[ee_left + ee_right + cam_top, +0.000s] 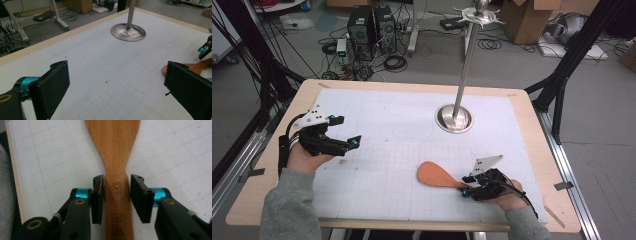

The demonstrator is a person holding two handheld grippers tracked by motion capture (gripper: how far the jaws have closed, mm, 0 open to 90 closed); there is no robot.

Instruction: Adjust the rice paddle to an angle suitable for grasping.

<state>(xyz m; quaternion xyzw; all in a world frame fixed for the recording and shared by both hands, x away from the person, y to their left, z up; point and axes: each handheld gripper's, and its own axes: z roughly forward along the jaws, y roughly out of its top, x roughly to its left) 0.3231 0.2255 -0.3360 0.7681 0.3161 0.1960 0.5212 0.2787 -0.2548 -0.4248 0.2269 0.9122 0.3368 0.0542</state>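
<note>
Black jaws of the right tool (116, 192) straddle the wooden spatula's (115, 157) handle, slightly open, its long axis running straight ahead; the left tool (346, 131) hangs wide open, empty, well apart.

Wooden table (532, 130), centre of frame, topped with a white gridded sheet (387, 145). On the sheet: round metal stand base (454, 119) upper right of centre, wooden spatula (437, 175) lower right, lying flat.
</note>
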